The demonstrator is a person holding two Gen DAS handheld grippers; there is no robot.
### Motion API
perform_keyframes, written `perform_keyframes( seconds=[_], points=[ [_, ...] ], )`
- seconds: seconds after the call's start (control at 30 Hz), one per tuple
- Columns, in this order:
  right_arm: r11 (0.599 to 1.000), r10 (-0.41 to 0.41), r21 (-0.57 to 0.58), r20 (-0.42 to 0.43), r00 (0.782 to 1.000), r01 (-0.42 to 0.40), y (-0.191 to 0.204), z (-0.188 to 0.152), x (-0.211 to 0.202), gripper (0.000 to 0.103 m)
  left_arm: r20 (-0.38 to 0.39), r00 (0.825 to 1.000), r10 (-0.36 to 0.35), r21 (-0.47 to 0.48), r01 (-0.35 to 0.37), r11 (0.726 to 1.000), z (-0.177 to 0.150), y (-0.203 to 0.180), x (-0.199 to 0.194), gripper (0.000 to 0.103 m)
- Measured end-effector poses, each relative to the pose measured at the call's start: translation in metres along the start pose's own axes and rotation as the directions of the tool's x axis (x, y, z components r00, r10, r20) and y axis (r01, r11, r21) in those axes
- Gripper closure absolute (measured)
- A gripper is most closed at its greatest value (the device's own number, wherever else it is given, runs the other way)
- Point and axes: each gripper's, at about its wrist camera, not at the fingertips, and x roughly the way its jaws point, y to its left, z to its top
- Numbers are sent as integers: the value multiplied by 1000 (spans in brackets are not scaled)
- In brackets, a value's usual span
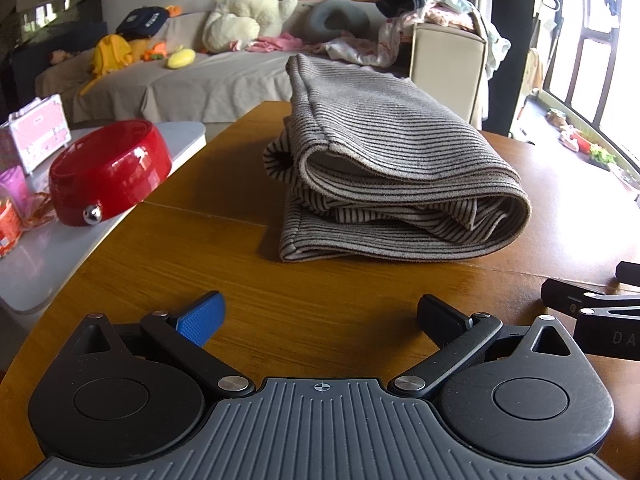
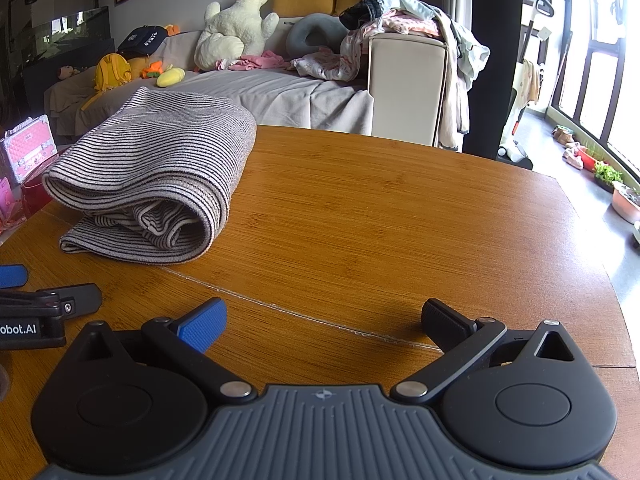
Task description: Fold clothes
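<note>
A grey-and-black striped garment (image 1: 384, 168) lies folded in a thick bundle on the round wooden table (image 1: 240, 280). It also shows in the right wrist view (image 2: 156, 176), at the left. My left gripper (image 1: 320, 316) is open and empty, low over the table, a short way in front of the garment. My right gripper (image 2: 324, 322) is open and empty over bare wood, to the right of the garment. The right gripper's side shows at the right edge of the left wrist view (image 1: 592, 304); the left gripper's fingers (image 2: 56, 298) show at the left edge of the right wrist view.
A red bowl (image 1: 110, 170) and a pink case (image 1: 38, 130) sit on a white side table (image 1: 60, 248) to the left. Behind the table is a sofa (image 2: 260, 92) with a plush duck (image 2: 236, 28) and loose clothes (image 2: 400, 16). Windows are on the right.
</note>
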Motion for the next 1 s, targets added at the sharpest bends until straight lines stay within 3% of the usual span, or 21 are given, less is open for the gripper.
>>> perform_keyframes(
  seconds=[1.0],
  points=[
    [1000, -2, 1, 1, 1000, 2, 0, 0, 1, 0, 16, 1000, 15, -8, -15, 1000, -3, -2, 0, 0]
  ],
)
